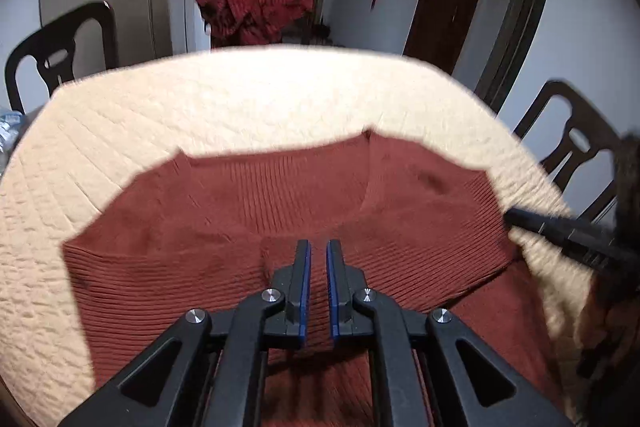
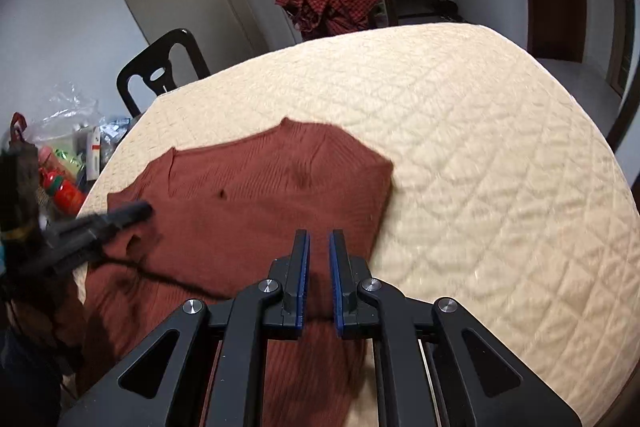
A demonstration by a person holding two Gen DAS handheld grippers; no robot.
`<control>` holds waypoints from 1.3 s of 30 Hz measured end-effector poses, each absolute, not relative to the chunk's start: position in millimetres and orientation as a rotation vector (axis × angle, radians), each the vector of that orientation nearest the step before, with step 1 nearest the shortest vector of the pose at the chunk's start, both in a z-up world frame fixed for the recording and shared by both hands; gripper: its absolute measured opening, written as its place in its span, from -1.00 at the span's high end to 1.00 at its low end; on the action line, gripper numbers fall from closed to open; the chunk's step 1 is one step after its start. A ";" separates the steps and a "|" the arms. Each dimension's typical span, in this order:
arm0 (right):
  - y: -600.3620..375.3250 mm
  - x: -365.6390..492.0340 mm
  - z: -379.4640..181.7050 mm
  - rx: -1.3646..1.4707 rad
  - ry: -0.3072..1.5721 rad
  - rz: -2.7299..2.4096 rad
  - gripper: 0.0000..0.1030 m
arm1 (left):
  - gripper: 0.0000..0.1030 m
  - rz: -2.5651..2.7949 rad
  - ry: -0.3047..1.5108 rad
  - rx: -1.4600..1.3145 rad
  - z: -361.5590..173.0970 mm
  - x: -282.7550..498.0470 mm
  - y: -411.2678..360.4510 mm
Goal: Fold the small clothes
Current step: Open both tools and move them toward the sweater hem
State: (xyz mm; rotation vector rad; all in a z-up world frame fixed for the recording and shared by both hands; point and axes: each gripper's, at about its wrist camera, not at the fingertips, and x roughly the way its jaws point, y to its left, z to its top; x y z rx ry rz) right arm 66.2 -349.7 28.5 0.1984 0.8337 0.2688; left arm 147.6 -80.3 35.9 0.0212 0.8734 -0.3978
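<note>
Beneath both fingers (image 1: 303, 267), rust sweater (image 1: 248, 211), flat

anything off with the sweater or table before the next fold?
Mostly fine. The rust sweater lies on the quilted table cover, but its near part hangs over the table edge. A small dark spot marks the knit; hole or lint, can't tell. Both claws, left and right, hold nothing.
</note>
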 end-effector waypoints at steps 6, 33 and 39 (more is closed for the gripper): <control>-360.8 91.4 19.4 0.216 0.872 0.218 0.84 | 0.81 -0.394 0.865 0.032 30.4 148.2 -79.0; -343.9 8.5 41.4 0.111 0.806 0.298 0.63 | 0.39 -0.338 0.799 0.051 48.2 81.1 -52.4; -339.2 -9.1 39.5 0.120 0.814 0.328 0.62 | 0.25 -0.234 0.780 0.051 50.1 60.3 -28.5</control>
